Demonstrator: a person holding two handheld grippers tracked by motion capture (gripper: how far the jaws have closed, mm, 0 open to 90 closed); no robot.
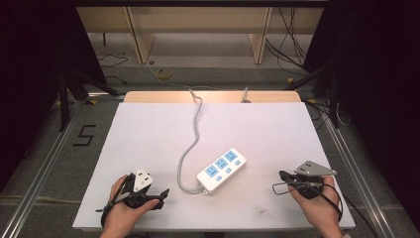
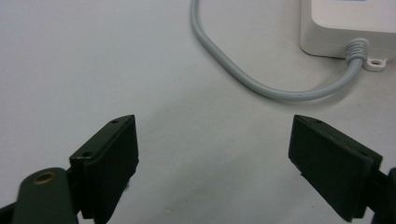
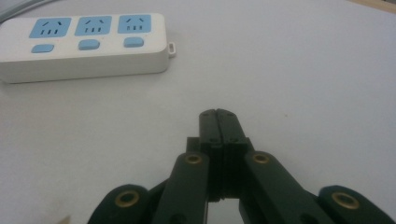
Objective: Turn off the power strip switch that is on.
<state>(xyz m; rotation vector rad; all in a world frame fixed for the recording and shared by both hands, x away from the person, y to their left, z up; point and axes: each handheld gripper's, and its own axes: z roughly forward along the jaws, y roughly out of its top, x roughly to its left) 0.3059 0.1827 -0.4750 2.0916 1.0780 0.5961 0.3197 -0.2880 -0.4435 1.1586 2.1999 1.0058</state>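
I see the white power strip (image 1: 221, 171) lying in the middle of the table (image 1: 148, 139), between my two grippers and touching neither. My left gripper (image 2: 215, 154) has its jaws wide apart with nothing inside. My right gripper (image 3: 218, 114) has its jaws pressed together, holding nothing.

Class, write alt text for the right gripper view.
The right gripper, its two black jaws shut together on nothing, points across a white table. A white power strip with three blue sockets and three blue switches lies ahead to the upper left.
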